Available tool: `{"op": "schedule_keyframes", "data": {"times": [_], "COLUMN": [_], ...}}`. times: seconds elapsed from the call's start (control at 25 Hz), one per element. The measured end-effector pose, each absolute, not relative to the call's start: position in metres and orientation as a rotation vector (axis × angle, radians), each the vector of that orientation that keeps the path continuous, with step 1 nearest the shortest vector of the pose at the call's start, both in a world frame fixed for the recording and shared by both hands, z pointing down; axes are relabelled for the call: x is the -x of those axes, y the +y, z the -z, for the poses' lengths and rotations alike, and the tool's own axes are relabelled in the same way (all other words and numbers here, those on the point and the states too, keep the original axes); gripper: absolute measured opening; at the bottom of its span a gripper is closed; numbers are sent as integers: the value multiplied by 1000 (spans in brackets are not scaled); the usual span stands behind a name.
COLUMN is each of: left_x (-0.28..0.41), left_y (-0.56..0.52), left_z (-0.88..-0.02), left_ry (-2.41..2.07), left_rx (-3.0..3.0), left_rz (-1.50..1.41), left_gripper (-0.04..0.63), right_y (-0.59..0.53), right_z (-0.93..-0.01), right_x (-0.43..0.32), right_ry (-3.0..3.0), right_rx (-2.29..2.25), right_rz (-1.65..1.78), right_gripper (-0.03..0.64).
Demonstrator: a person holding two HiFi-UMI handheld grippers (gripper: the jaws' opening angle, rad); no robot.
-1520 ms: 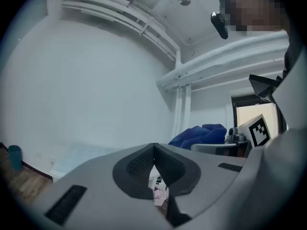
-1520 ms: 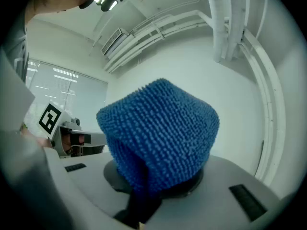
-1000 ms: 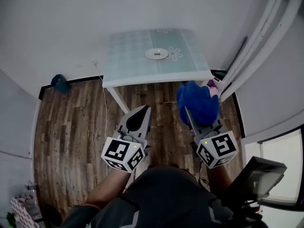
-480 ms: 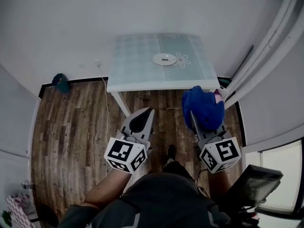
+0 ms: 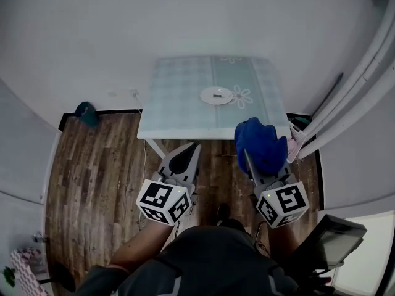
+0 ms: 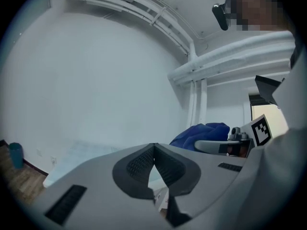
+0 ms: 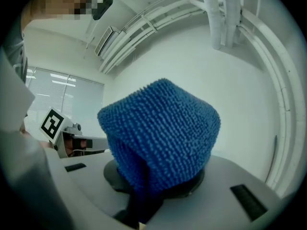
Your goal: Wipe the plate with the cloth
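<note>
Table (image 5: 179,103) and plate (image 5: 216,95) drew nearer; cloth (image 5: 259,142) overlaps table's edge.

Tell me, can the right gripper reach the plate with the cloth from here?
Likely not from here, but the way is free: the right gripper, shut on the cloth, is only about at the table's near edge, the plate lies mid-table, and nothing stands between them.

Left tool (image 5: 194,148) level, jaws together, empty. Right tool (image 5: 249,154) level alongside, jaws clamped on blue cloth (image 5: 262,137). Both forearms (image 5: 131,251) extended forward.
</note>
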State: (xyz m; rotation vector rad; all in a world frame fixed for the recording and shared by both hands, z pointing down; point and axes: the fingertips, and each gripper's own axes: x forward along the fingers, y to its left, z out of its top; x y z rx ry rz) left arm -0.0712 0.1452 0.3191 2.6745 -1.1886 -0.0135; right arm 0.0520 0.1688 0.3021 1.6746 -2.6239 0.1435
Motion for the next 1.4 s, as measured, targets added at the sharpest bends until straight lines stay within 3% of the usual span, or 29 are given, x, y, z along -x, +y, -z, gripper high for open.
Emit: {"op": "schedule_keyframes", "data": {"times": [0.6,1.4], "left_x": [18,72], "left_y": [51,-87], "left_z": [-319,-324], "left_ry": [-1277,-1223], "left_rx": [-2653,-2648], "left_rz": [-47,-17], "left_gripper": [9,9], "right_y": [65,-66], "right_z": [-311,-313], "right_x": [-99,-47], "right_ry": [-2714,-2626], "right_rx": [-1511,-1587], "right_rz": [-163,-171], "right_gripper": [84,84]}}
